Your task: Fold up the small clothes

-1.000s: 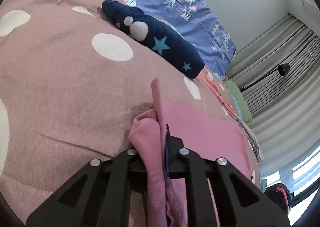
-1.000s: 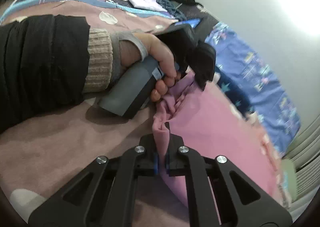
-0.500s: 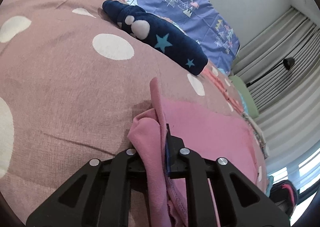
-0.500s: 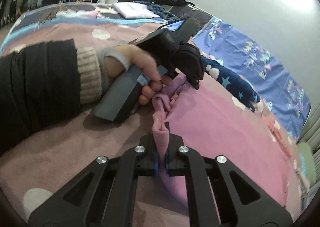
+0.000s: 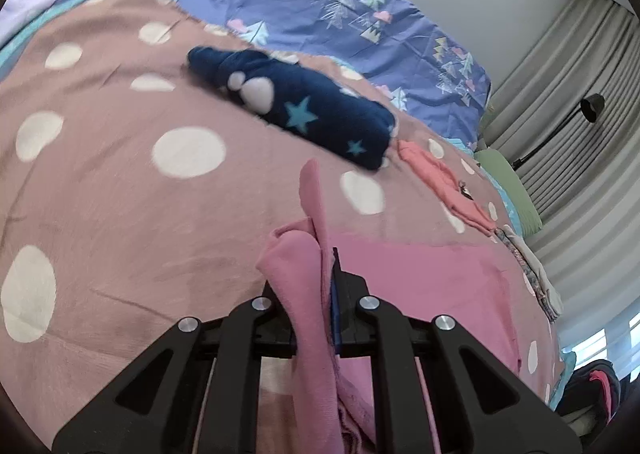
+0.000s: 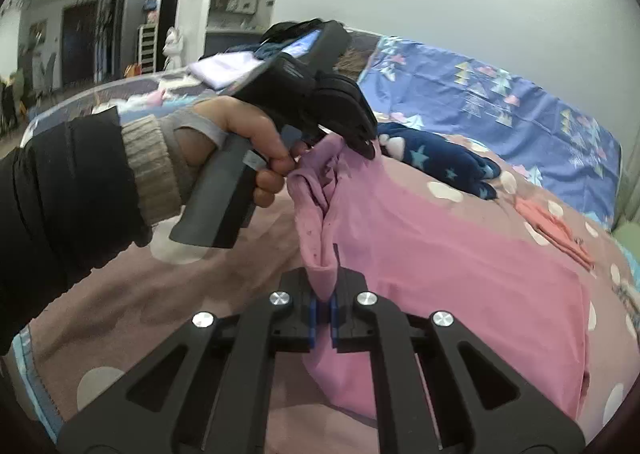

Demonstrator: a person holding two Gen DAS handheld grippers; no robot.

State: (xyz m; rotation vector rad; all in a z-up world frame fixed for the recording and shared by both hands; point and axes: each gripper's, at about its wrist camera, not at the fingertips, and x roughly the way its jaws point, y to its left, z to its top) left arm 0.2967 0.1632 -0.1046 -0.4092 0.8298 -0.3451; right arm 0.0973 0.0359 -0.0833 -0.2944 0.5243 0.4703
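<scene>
Right now I have 2 grippers clamped on 1 pink garment (image 6: 440, 254), and both pinch the same edge of it. My right gripper (image 6: 323, 304) has its jaws together on a small fold of that edge, the blue pads squeezing the cloth. My left gripper (image 5: 326, 290) is clamped on a thicker bunch of the same fabric, so its jaws stand a little apart around the wad. In the right wrist view I can see the left hand (image 6: 244, 157) wrapped around its grey handle, with a dark sleeve (image 6: 68, 189) behind it, and the left tool's black fingers biting the cloth just beyond my right pinch.

I hold 2 points close together along 1 edge because that lets me lift it as a straight line and carry it over the rest. Most of the garment lies flat on the dusty pink bedspread with white dots (image 5: 120, 181), spreading away from both grippers, and only the gripped edge is raised and crumpled.

Well apart, farther up the bed, lies a navy item with stars (image 5: 304, 113), and beside it a coral garment (image 5: 440, 181). Behind them a blue patterned sheet (image 5: 360, 13) covers the bed's far side. I judge the fold has barely started.
</scene>
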